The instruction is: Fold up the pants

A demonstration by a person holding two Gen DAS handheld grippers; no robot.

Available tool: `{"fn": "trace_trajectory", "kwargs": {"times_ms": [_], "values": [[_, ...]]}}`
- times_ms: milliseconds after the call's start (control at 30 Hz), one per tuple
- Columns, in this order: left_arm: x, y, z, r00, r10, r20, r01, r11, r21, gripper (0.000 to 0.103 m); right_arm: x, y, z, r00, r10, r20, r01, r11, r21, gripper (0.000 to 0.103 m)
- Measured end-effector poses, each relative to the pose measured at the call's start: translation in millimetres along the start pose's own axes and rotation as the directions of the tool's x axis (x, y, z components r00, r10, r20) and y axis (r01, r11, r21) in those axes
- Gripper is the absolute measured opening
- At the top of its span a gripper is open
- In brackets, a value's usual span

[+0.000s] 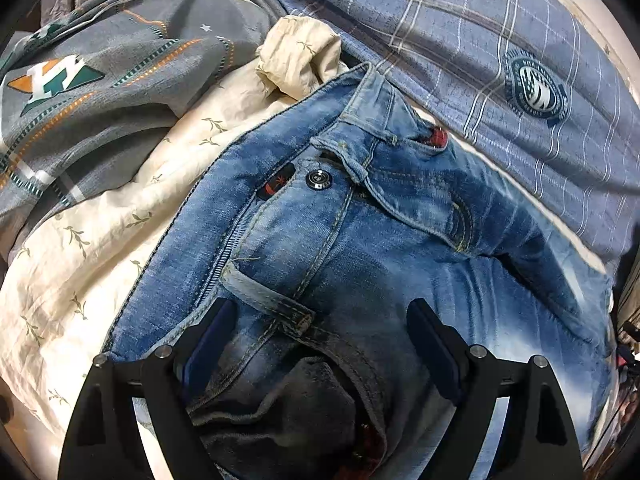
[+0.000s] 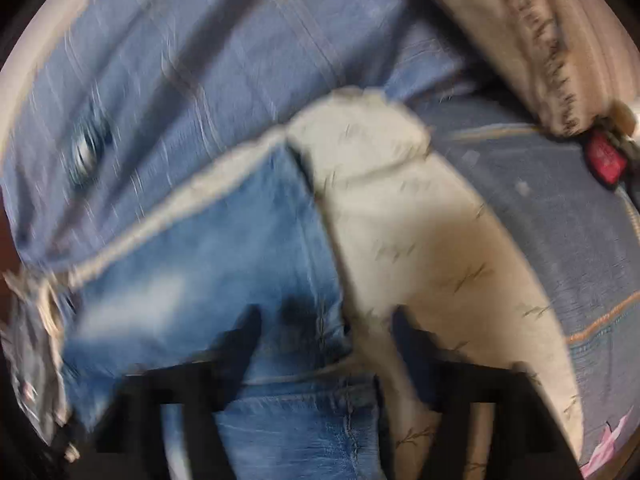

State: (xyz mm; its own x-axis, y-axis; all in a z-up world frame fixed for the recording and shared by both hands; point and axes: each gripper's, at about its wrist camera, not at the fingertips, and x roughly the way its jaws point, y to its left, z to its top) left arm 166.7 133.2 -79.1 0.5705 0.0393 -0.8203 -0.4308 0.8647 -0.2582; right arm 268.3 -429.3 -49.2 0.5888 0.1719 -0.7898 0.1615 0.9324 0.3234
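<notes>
Blue jeans (image 1: 360,240) lie on a bed, waistband and metal button (image 1: 318,179) facing the left wrist camera. My left gripper (image 1: 320,320) is open, its fingers straddling the fly and a belt loop, close over the denim. In the blurred right wrist view the jeans (image 2: 208,280) lie left of centre. My right gripper (image 2: 326,324) is open, its fingers straddling the jeans' edge where denim meets the cream sheet.
A cream leaf-print sheet (image 1: 100,248) lies under the jeans, also in the right wrist view (image 2: 420,240). A blue plaid blanket (image 1: 480,40) lies behind and a grey patterned quilt (image 1: 100,80) at the left. A red object (image 2: 604,156) sits at the far right.
</notes>
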Motion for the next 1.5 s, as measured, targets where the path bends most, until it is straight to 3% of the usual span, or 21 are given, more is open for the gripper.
{"fn": "trace_trajectory", "kwargs": {"times_ms": [133,267,400,600,633,667,733,833,933,1033,1067,1133,1200,1233,1267,1333,1433,1500], "values": [[-14,8,13,0.997,-0.072,0.005,0.072,0.996,-0.046,0.088,-9,7,21,0.995,0.089,0.047,-0.09,0.996,0.009,0.074],[-28,14,56,0.99,-0.123,0.064,0.125,0.991,-0.043,0.088,11,24,36,0.995,0.098,0.028,-0.097,0.995,-0.031,0.074],[7,2,122,0.99,-0.137,0.033,0.138,0.99,-0.014,0.088,22,26,33,0.992,0.127,0.011,-0.127,0.991,-0.035,0.074],[79,-27,185,0.994,-0.099,-0.048,0.102,0.993,0.059,0.087,26,31,37,0.993,0.118,-0.001,-0.118,0.986,-0.115,0.074],[90,-30,189,0.993,-0.093,-0.072,0.097,0.994,0.054,0.08,27,32,41,0.993,0.119,-0.009,-0.119,0.984,-0.129,0.074],[100,-31,193,0.991,-0.085,-0.1,0.09,0.995,0.045,0.064,29,33,44,0.993,0.117,-0.015,-0.118,0.984,-0.137,0.074],[112,-33,196,0.986,-0.102,-0.131,0.108,0.994,0.035,0.042,32,35,55,0.994,0.108,-0.018,-0.11,0.982,-0.154,0.074],[123,-39,196,0.986,-0.078,-0.145,0.084,0.996,0.037,0.034,36,39,67,0.994,0.112,-0.019,-0.114,0.977,-0.181,0.074],[130,-40,195,0.984,-0.072,-0.16,0.078,0.996,0.033,0.037,54,46,76,0.997,0.057,-0.052,-0.066,0.976,-0.208,0.072],[135,-42,197,0.982,-0.081,-0.173,0.086,0.996,0.024,0.056,71,53,80,0.997,0.038,-0.07,-0.054,0.972,-0.23,0.069],[140,-46,200,0.981,-0.09,-0.171,0.093,0.996,0.013,0.061,76,54,81,0.997,0.037,-0.073,-0.053,0.973,-0.226,0.066],[143,-44,202,0.979,-0.103,-0.178,0.103,0.995,-0.014,0.06,86,56,80,0.996,0.016,-0.092,-0.037,0.971,-0.236,0.049],[144,-43,203,0.981,-0.113,-0.161,0.111,0.994,-0.018,0.039,92,56,78,0.995,-0.029,-0.093,0.005,0.969,-0.247,0.028],[148,-41,205,0.978,-0.114,-0.176,0.114,0.993,-0.01,0.018,93,54,78,0.995,-0.041,-0.089,0.018,0.969,-0.245,0.023],[152,-42,205,0.973,-0.121,-0.198,0.12,0.993,-0.013,0.013,92,51,79,0.995,-0.044,-0.085,0.023,0.972,-0.234,0.016],[151,-43,205,0.977,-0.101,-0.188,0.102,0.995,-0.004,0.012,90,49,79,0.995,-0.048,-0.083,0.027,0.972,-0.234,0.015],[131,-58,206,0.996,-0.042,-0.074,0.047,0.996,0.08,0.011,75,56,80,0.996,-0.086,-0.014,0.079,0.96,-0.268,0.007],[110,-72,204,0.998,-0.039,0.042,0.031,0.985,0.169,0.011,51,62,84,0.984,-0.138,0.11,0.164,0.941,-0.295,0.003]]}}
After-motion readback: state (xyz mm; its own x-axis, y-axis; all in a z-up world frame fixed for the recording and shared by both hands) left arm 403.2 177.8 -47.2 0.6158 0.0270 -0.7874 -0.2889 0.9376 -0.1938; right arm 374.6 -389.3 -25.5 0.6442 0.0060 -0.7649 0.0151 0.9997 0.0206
